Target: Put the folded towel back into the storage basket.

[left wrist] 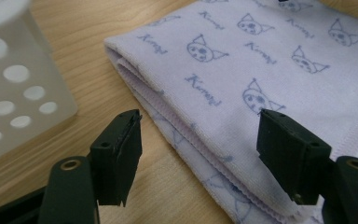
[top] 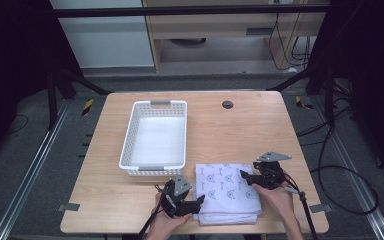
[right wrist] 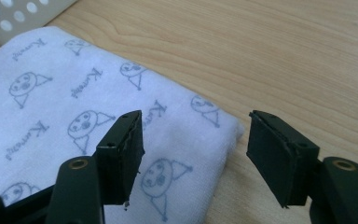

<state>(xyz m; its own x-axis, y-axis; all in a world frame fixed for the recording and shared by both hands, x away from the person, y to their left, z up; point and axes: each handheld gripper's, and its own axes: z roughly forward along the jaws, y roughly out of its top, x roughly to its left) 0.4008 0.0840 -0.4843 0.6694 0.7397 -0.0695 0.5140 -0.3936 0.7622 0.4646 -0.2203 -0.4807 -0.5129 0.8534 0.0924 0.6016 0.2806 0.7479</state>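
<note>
Near the table's (top: pixel 130 210) front edge lies a folded towel (top: pixel 227 192), just in front of the white basket (top: pixel 156 136). The left gripper (top: pixel 194 202) and right gripper (top: pixel 247 179) straddle opposite edges, jaws apart, gripping nothing, likely poised to lift it evenly.

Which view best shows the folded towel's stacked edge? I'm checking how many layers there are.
The left gripper view: the towel shows its layered folded edge close up. The right gripper view shows a corner of its printed top; the high view shows it whole but small beside the white basket.
</note>
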